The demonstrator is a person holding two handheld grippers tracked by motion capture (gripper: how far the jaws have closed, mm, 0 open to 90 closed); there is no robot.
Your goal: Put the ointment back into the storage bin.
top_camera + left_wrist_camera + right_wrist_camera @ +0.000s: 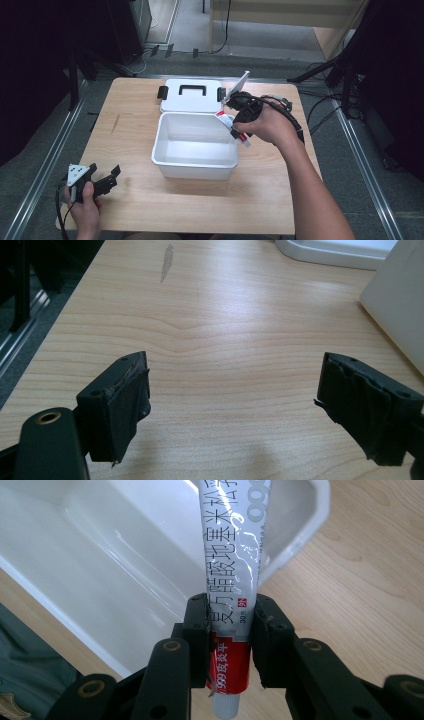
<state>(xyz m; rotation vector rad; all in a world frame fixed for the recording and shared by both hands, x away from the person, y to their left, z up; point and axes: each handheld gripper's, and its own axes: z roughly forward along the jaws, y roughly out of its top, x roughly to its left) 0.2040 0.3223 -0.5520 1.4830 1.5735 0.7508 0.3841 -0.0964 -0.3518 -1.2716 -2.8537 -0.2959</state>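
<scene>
Wooden worktop (270, 200), grey floor around | white storage box (196, 167) centre, lid (191, 102) off, behind | right gripper (231, 625) clamped on ointment tube (235, 545) over box's right rim | left gripper (232, 410) jaws apart, idle, near-left corner | step, judged: stowing tube | next: lower, release inside.

The table (150, 200) in front of me is light wood with clear grain, and 1 dark streak (115, 123) marks its left part. 2 metal rails run along the grey floor (30, 145), 1 on the left (47, 162) and 1 on the right (367, 170). Black stand legs (325, 67) spread beyond the table's far right corner, with loose cables (320, 107) near them. A pale wooden unit (280, 12) stands at the back, and a black cabinet (125, 25) at the far left.
</scene>
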